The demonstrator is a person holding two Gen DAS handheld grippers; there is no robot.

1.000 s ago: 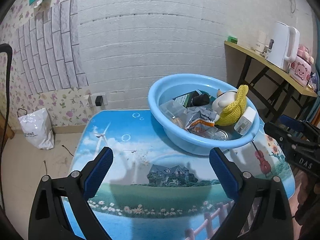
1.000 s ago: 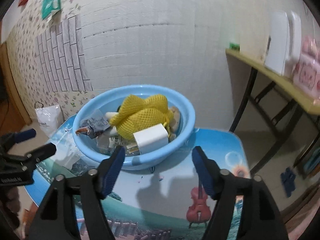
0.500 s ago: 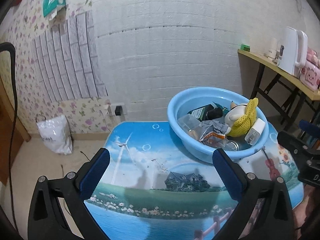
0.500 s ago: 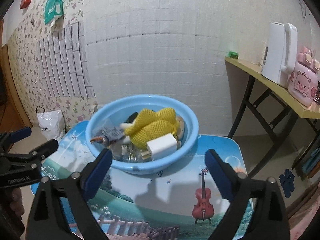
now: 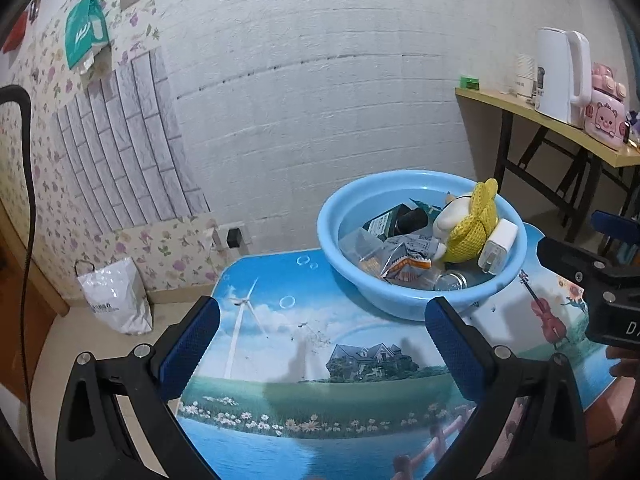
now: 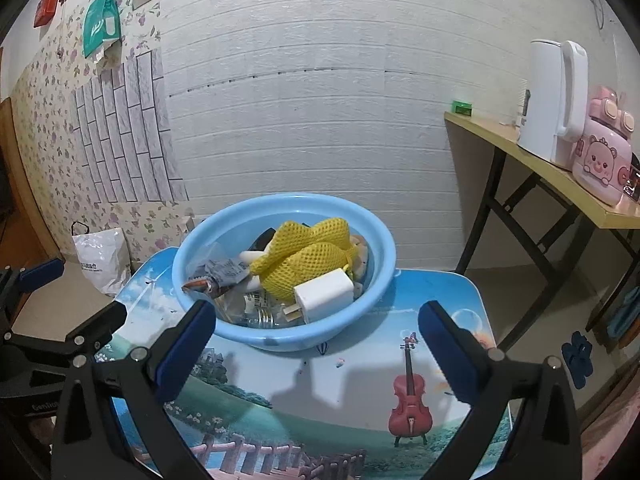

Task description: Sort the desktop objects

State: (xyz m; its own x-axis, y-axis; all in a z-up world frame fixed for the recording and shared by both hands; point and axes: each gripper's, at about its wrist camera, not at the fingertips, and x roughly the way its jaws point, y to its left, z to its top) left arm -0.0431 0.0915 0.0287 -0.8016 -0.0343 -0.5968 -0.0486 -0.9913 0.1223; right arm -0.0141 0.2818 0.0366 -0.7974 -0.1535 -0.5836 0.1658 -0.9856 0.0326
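A light blue basin [image 5: 332, 240] [image 6: 184, 280] stands on the picture-printed table [image 5: 280, 320] and holds several things: a yellow mesh bag [image 6: 304, 256], a white charger [image 6: 324, 294], a crumpled snack packet [image 5: 404, 260], a white plush toy [image 5: 446, 216] and a dark box [image 5: 384, 222]. My left gripper [image 5: 320, 312] is open over bare table, to the left of and short of the basin. My right gripper [image 6: 316, 314] faces the basin's near wall. Its jaws are opening, with nothing held between them. Each gripper shows at the edge of the other's view.
A yellow side table [image 6: 560, 176] at the right carries a white kettle [image 6: 552, 100] and a pink bear container [image 6: 600, 160]. On the floor at the left a white plastic bag [image 5: 116, 296] leans by the wall. A brick-patterned wall rises right behind the table.
The right gripper's jaws have spread much wider. The left gripper has turned, so the basin now sits further right and smaller in its view.
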